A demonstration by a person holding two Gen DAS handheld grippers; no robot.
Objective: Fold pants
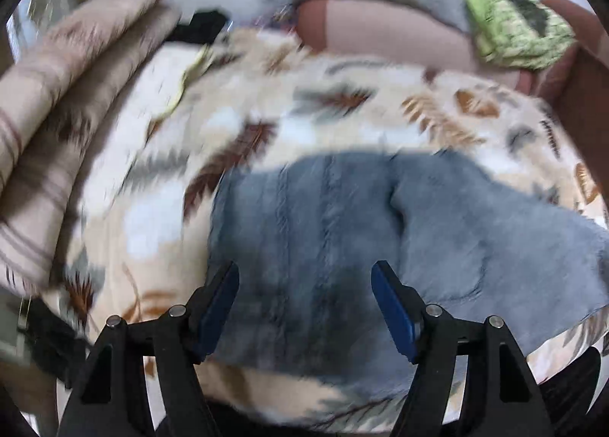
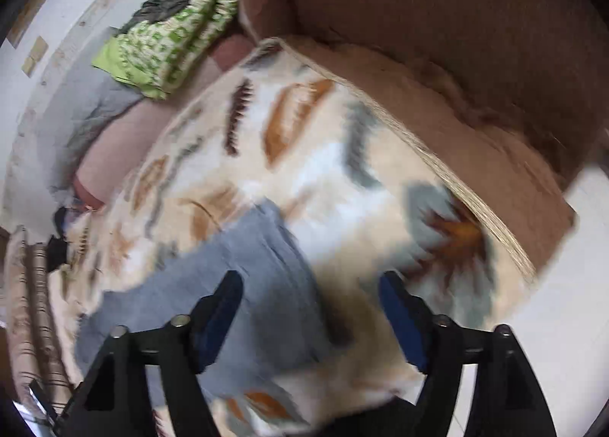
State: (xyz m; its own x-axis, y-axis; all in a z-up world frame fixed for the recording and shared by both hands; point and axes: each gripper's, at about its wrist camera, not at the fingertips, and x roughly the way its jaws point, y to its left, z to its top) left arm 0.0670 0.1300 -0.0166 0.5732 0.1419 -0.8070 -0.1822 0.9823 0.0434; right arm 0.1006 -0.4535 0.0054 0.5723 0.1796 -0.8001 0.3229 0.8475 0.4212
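While both grippers, left [image 1: 304, 307] and right [image 2: 310, 317], hover released above gray pants [image 1: 323, 231] on a leaf-print blanket [image 1: 266, 113], closing too deep could pinch blanket too.

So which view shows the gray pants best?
The left wrist view: the pants fill the lower middle of the picture, on the blanket. The right wrist view catches only a blurred part.
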